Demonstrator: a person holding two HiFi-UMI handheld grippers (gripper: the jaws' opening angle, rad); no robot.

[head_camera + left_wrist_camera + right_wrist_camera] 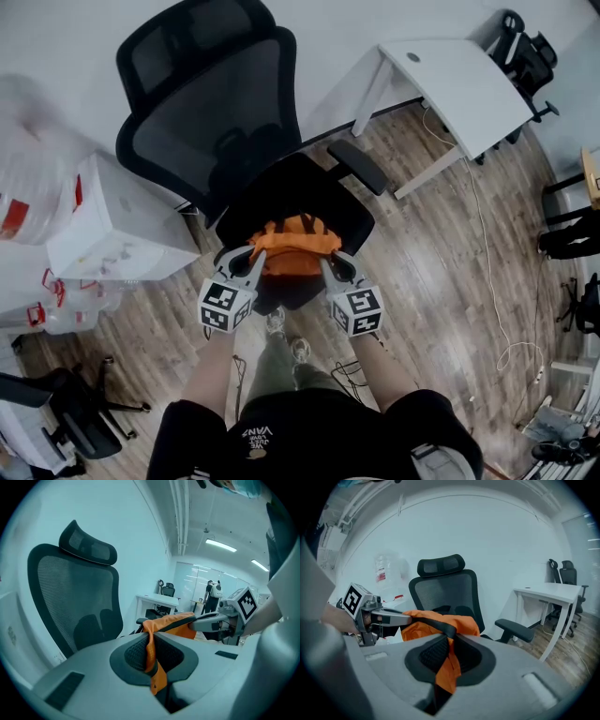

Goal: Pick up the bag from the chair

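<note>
An orange bag (292, 246) with a black strap hangs between my two grippers, just above the front of the black office chair's seat (309, 187). My left gripper (246, 262) is shut on the bag's left edge; orange fabric (152, 656) is pinched between its jaws. My right gripper (336, 267) is shut on the bag's right edge, with orange cloth (446, 665) and the black strap (440, 625) in its jaws. In each gripper view the opposite gripper holds the far end of the bag.
The chair's mesh backrest (220, 103) and armrest (358, 167) stand behind the bag. A white desk (459, 80) is at the right. White boxes and wrapped bundles (103, 225) sit at the left. A cable (487, 272) runs over the wood floor.
</note>
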